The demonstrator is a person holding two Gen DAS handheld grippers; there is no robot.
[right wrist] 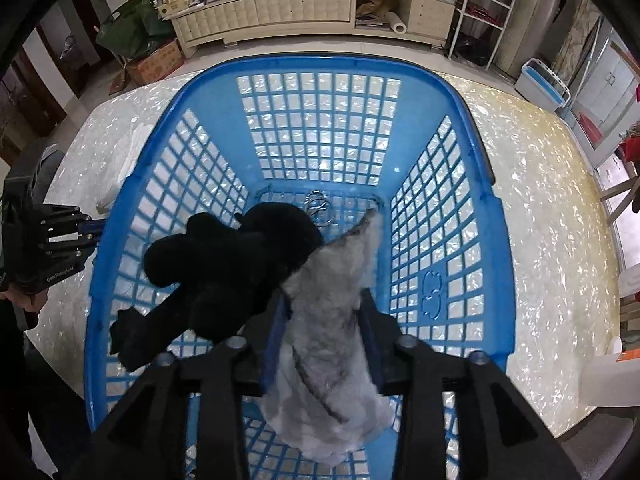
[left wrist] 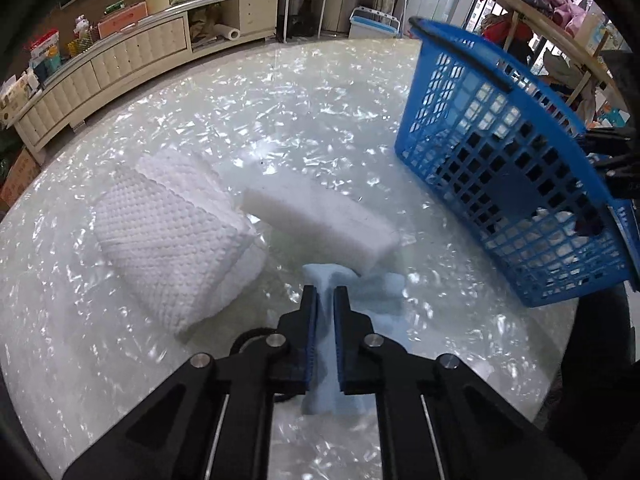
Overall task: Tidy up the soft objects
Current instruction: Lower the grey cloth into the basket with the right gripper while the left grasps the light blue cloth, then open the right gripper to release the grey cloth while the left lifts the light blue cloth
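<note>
Pearly table (left wrist: 280, 92): one basket (left wrist: 500, 184), left tool (left wrist: 325, 294) pinching one blue cloth (left wrist: 320, 280), right tool (right wrist: 320, 300) loose around one plush (right wrist: 328, 312).

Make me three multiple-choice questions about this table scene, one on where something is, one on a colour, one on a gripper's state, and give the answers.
1. Where is the black plush toy?
A. Inside the basket
B. On the white towel
C. On the floor

2. What colour is the basket?
A. Green
B. Blue
C. Red

3. What is the left gripper doing?
A. Standing wide open over a bare table
B. Pinching a pale blue cloth
C. Holding the white sponge

Answers:
1 A, the right wrist view shows the toy within the basket walls.
2 B, its rim and lattice are blue in both views.
3 B, the blue pads are closed on the cloth, while the sponge lies free beyond them.
</note>
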